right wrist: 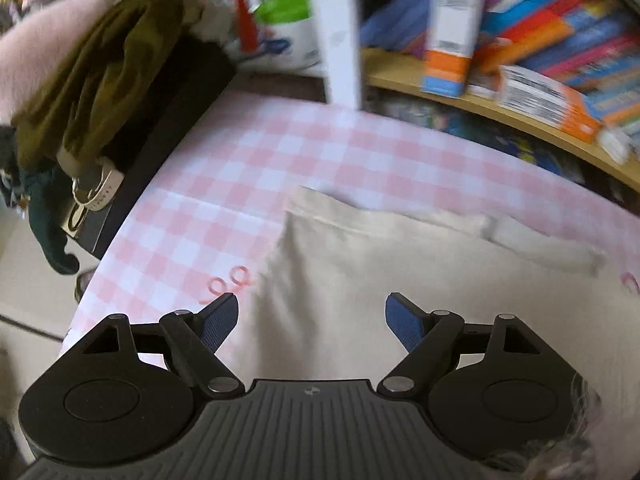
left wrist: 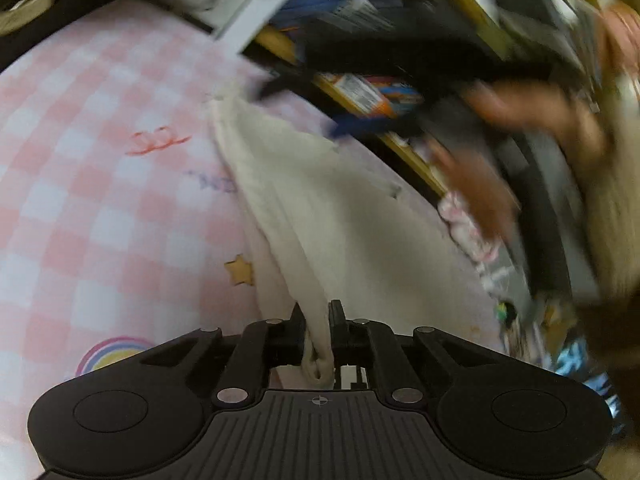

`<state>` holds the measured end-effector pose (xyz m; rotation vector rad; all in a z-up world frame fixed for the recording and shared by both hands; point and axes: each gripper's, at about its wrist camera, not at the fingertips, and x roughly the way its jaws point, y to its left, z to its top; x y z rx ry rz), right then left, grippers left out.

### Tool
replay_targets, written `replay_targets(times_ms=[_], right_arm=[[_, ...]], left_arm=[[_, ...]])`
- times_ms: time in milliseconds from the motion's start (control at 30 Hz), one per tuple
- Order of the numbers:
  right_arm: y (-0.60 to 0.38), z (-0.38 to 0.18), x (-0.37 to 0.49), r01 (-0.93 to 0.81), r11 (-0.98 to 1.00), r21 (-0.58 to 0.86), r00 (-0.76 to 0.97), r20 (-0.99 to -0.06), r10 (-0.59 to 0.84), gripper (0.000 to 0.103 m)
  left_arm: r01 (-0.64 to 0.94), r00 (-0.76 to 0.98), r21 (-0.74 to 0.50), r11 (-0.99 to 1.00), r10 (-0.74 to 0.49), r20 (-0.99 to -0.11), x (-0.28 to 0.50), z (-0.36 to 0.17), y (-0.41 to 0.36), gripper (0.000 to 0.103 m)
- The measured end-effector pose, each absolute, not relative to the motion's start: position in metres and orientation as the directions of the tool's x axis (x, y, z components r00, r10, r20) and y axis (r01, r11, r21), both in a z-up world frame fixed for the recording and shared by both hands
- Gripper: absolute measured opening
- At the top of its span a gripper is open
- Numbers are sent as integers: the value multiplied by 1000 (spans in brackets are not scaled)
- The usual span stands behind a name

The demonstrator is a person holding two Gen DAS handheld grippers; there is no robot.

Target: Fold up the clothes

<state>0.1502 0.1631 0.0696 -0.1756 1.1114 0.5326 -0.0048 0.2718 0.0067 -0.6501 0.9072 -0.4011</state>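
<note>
A cream garment (left wrist: 320, 200) lies on a pink-and-white checked cloth (left wrist: 80, 160). My left gripper (left wrist: 318, 312) is shut on a bunched edge of it, and the fabric stretches away from the jaws in a lifted fold. In the right wrist view the same cream garment (right wrist: 380, 264) lies spread, with a folded band along its far edge. My right gripper (right wrist: 312, 312) hovers just above it, open, blue pads (right wrist: 218, 326) wide apart and nothing between them. The right gripper (left wrist: 348, 120) also shows blurred in the left wrist view, held by a hand (left wrist: 532, 120).
A wooden shelf (right wrist: 500, 108) of books and boxes runs along the far side. A black stand (right wrist: 180, 120) at the left carries olive and pink clothes (right wrist: 100, 68). A white post (right wrist: 340, 32) rises behind the checked cloth (right wrist: 280, 152). Clutter lies on the floor to the right.
</note>
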Motion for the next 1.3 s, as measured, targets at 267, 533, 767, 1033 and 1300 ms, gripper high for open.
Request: replay_targets(times_ms=[267, 533, 767, 1033, 1300], right_arm=[[251, 31, 160, -642, 755, -134, 308, -947, 94, 77], [251, 5, 169, -648, 719, -251, 314, -948, -49, 40], [219, 30, 179, -631, 745, -216, 320, -947, -4, 10], [170, 69, 181, -608, 770, -194, 365, -929, 55, 8], [113, 97, 177, -588, 792, -166, 415, -902, 119, 7]], left_arm=[[117, 563, -673, 731, -607, -561, -2, 12, 261, 9], [177, 561, -666, 725, -630, -537, -6, 15, 256, 9], [253, 558, -629, 735, -642, -526, -8, 28, 241, 9], [308, 572, -590, 747, -640, -513, -11, 48, 206, 9], [337, 599, -548, 766, -624, -503, -16, 68, 164, 9]])
